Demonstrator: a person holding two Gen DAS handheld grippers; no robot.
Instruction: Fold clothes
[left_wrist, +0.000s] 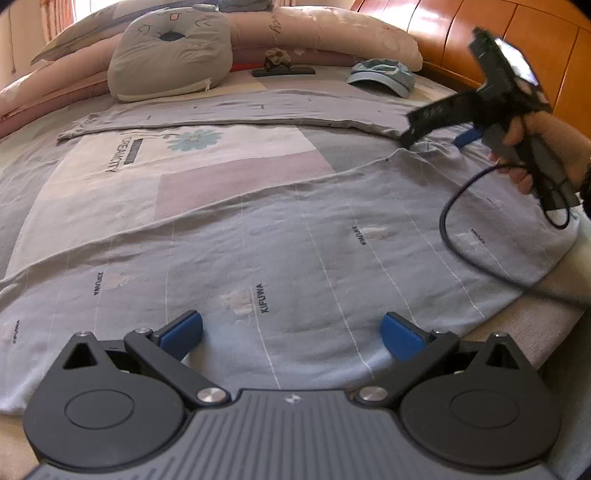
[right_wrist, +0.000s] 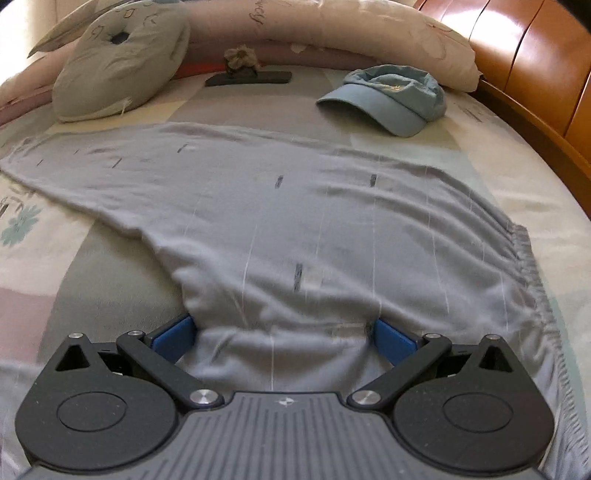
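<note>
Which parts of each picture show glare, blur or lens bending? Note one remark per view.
Left wrist view: the window corner is washed out, the right gripper looks smeared, and the bed bulges like a dome. Right wrist view: bright glare streaks the wooden headboard, and the trousers look soft, while the cap stays fairly sharp.

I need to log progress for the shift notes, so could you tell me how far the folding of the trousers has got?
Done: the grey trousers are spread flat on the bed, legs apart, waistband at the right. In hand: the right tongs sit open around the crotch fabric, not yet closed; the left tongs hover open above the near leg. Left: every fold, since no part is doubled over. The blue cap lies untouched.
</note>
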